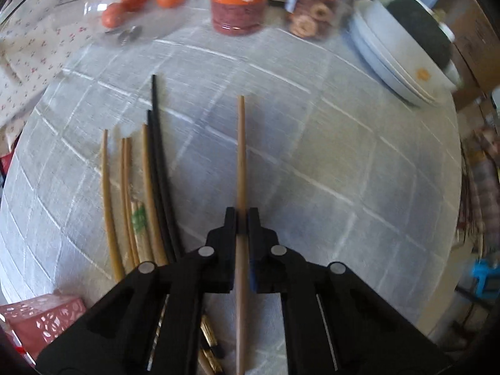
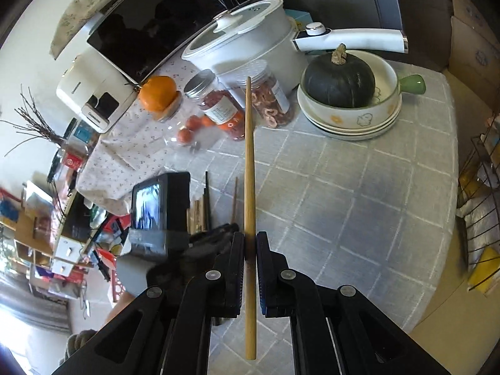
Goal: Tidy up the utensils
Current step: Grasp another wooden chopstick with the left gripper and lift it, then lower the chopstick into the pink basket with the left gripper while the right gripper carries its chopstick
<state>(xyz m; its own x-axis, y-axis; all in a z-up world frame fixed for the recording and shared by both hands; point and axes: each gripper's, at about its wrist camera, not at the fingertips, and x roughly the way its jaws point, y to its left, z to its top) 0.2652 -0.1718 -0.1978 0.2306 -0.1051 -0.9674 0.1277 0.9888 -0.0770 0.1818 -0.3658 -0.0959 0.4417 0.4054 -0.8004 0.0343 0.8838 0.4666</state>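
Note:
My left gripper (image 1: 241, 218) is shut on a brown chopstick (image 1: 241, 156), which lies along the white checked tablecloth (image 1: 312, 156) and points away from me. Left of it lies a row of several tan and black chopsticks (image 1: 150, 187). My right gripper (image 2: 250, 243) is shut on a light bamboo chopstick (image 2: 249, 162) and holds it above the table, tip toward the jars. In the right wrist view the left gripper (image 2: 218, 231) with its camera sits low at the left, over the row of chopsticks (image 2: 203, 206).
A pink perforated basket (image 1: 47, 315) stands at the near left. At the back are jars (image 2: 268, 103), tomatoes (image 1: 131, 3) and an orange (image 2: 157, 92). A dark pumpkin (image 2: 340, 81) sits in stacked bowls (image 2: 353, 118), beside a white pot (image 2: 250, 40) and a microwave (image 2: 156, 18).

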